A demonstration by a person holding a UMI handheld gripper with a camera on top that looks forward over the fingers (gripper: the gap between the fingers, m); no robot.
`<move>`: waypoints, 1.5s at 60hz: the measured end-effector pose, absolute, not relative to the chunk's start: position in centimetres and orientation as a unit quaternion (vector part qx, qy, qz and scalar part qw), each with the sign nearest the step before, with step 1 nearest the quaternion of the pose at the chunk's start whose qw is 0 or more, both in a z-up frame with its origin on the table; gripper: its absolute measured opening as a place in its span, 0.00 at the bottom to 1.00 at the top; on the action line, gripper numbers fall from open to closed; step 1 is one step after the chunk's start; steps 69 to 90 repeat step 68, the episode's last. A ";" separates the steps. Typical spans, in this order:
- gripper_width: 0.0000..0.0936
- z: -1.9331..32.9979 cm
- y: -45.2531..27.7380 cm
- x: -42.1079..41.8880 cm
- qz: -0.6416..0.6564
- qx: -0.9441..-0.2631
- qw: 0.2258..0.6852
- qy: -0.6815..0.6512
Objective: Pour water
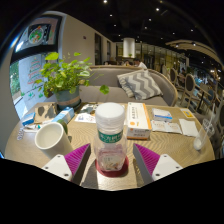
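A clear plastic bottle (110, 138) with a white cap and a green label stands upright on a red coaster (112, 168) on the wooden table (165, 145). My gripper (111, 160) is open. The bottle stands between its fingers, with a gap at each side. The magenta pads (76, 157) flank the bottle's lower part. A white cup (50, 137) stands on the table to the left of the bottle, beyond the left finger.
A potted green plant (65, 75) stands at the table's far left. Booklets and cards (160, 120) lie across the far side of the table. A sofa with a patterned cushion (138, 84) is behind the table.
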State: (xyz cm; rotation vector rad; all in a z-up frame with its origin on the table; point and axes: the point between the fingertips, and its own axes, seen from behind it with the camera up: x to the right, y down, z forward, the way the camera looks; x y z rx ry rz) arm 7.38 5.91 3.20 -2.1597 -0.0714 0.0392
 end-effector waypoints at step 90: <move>0.92 26.2 -18.6 0.0 -0.063 -0.898 0.435 0.030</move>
